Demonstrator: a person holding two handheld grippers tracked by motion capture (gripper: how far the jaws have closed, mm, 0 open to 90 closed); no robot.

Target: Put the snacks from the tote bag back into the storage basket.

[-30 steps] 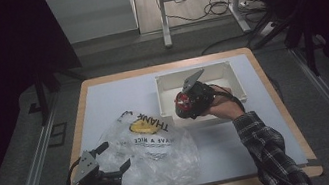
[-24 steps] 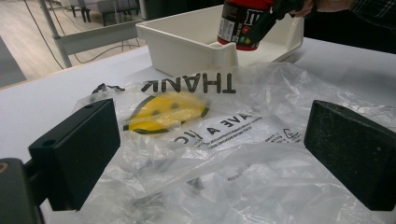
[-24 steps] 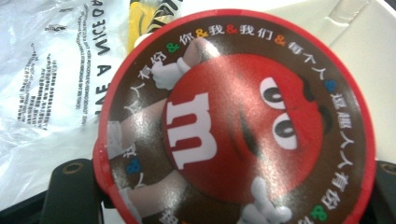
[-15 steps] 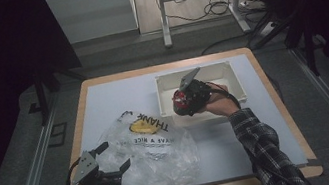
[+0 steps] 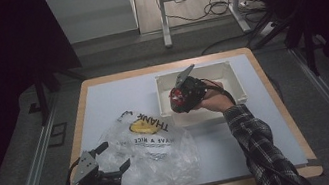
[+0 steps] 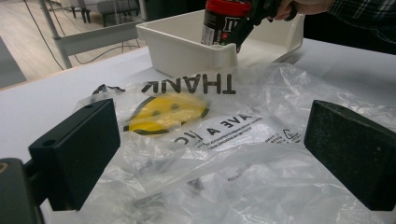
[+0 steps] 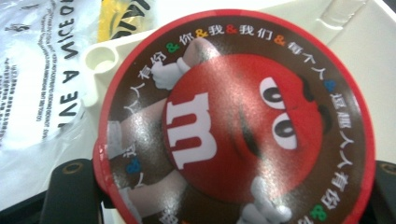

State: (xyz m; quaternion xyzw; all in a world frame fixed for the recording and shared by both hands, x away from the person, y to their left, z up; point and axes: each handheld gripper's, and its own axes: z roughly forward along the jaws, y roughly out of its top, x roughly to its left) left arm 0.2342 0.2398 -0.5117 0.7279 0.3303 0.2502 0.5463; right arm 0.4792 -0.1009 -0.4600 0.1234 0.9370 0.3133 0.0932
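A brown candy canister with a red lid [image 5: 176, 101] hangs over the near left corner of the white bin [image 5: 229, 69]. My right gripper [image 5: 181, 97] is shut on the canister. In the right gripper view the round lid [image 7: 233, 121] faces the camera between the black jaws, with the bin's corner [image 7: 107, 56] behind it. A clear plastic bag [image 5: 156, 144] with a yellow smiley lies flat on the table. My left gripper [image 5: 114, 155] stands open at the bag's near left edge. In the left gripper view its pads [image 6: 74, 149] straddle the bag [image 6: 210, 135] without pressing on it.
The white bin [image 6: 187, 44] sits at the back right of the pale table top [image 5: 103, 102], just beyond the bag. Wooden table edges run all round. Metal rails flank the table on the floor.
The right hand has carried the canister a little to the left, toward the bin's near left corner and the bag. The left gripper has stayed where it was.
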